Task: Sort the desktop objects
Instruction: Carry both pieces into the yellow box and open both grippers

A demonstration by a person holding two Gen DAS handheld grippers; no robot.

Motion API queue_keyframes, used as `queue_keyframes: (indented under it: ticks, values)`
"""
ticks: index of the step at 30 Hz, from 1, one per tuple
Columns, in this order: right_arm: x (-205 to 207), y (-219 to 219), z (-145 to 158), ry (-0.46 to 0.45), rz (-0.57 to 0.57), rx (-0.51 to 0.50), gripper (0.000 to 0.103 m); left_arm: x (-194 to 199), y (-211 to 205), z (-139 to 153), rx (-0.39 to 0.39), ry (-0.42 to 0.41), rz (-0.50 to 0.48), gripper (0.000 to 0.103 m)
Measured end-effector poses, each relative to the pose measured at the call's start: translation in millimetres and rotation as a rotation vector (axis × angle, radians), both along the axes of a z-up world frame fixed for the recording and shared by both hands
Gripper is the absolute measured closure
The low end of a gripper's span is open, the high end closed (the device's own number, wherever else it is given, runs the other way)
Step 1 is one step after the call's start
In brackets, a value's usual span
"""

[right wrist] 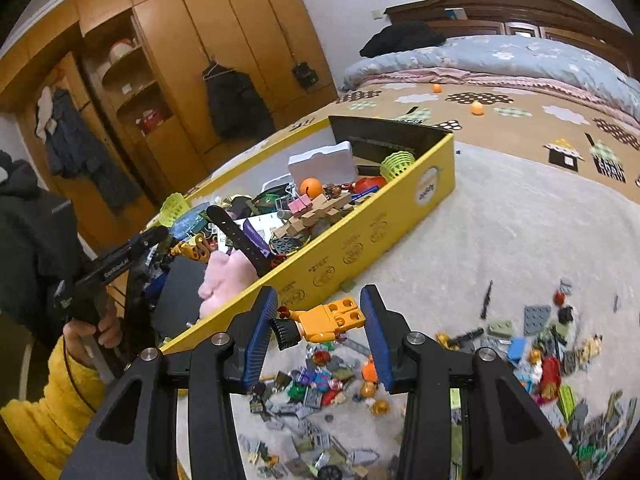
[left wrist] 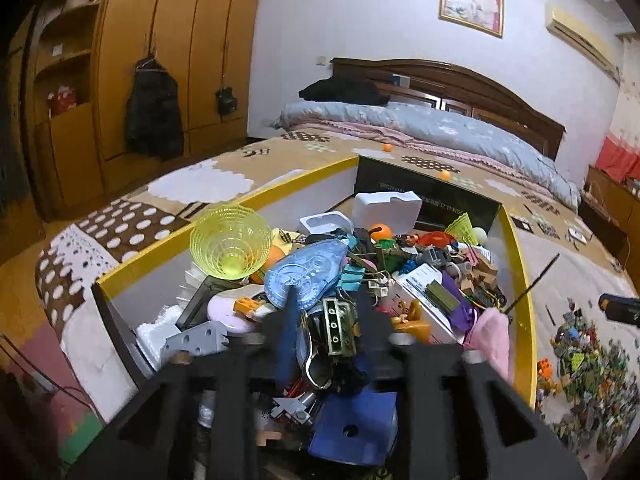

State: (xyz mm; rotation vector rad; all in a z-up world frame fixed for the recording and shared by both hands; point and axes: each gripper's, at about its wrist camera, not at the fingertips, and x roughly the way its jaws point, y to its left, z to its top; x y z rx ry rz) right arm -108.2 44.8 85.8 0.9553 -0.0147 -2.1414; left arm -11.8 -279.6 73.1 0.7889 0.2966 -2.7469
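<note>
A yellow box (left wrist: 224, 216) on the bed holds a heap of mixed small objects. My left gripper (left wrist: 326, 312) is down in the heap, its jaws closed around an olive-green brick with holes (left wrist: 338, 326). A clear blue tape dispenser (left wrist: 308, 272) lies just beyond it. My right gripper (right wrist: 320, 312) is open above the grey blanket, beside the box's side wall (right wrist: 360, 240). A large orange toy figure (right wrist: 324, 320) with a black brush-like head lies between its fingers, untouched. Sorted small bricks (right wrist: 540, 360) lie scattered on the blanket.
A yellow-green plastic basket (left wrist: 230, 240), white foam block (left wrist: 388, 208), orange ball (left wrist: 380, 232) and pink plush (right wrist: 224, 276) lie in the box. Two orange balls (right wrist: 476, 108) rest on the bedspread. Folded quilt and headboard behind; wardrobe at the left.
</note>
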Motion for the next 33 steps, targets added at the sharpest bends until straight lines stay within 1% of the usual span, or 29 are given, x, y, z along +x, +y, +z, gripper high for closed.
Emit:
queue_keyframes:
  ticks: [1,4,9,14,18,24,30,32,33]
  values:
    - [-1.6,-3.8,-0.2,0.0,0.005,0.005,0.059,-0.1,-1.4,-0.9,0.007,0.001,0.0,0.049]
    - [-7.4,-12.7,-1.2,-0.004,0.015,0.018,0.059,-0.4,-1.6,-4.3,0.0,0.006,0.012,0.039]
    - [-19.1,-26.0,-3.2,-0.006,0.021,0.046,0.059,-2.3,3.8,-5.0,-0.022,0.003,-0.002,0.033]
    - [-37.0,-39.5,-2.6,-0.013,0.02,0.053,0.059,-3.4,7.0,-4.8,-0.04,0.005,-0.007,0.031]
    - [-53.6,-58.6,-2.2,-0.01,0.015,0.084,0.059,-4.4,6.4,-4.1,-0.033,0.002,-0.019,0.027]
    - [-81.7,-88.9,-0.8,-0.033,0.011,0.109,0.059,-7.9,7.4,-5.0,-0.033,-0.017,-0.019,0.026]
    - [-123.9,-112.4,6.3,-0.101,-0.07,0.082,0.059,-6.3,5.5,-5.5,-0.017,-0.006,-0.012,0.026]
    - [-134.1,-115.3,6.4,-0.134,-0.101,0.067,0.056,-5.7,5.0,-6.1,-0.011,-0.006,-0.016,0.026]
    - [-137.7,-114.7,6.5,-0.14,-0.12,0.061,0.051,-5.4,5.1,-6.2,-0.011,-0.006,-0.018,0.026]
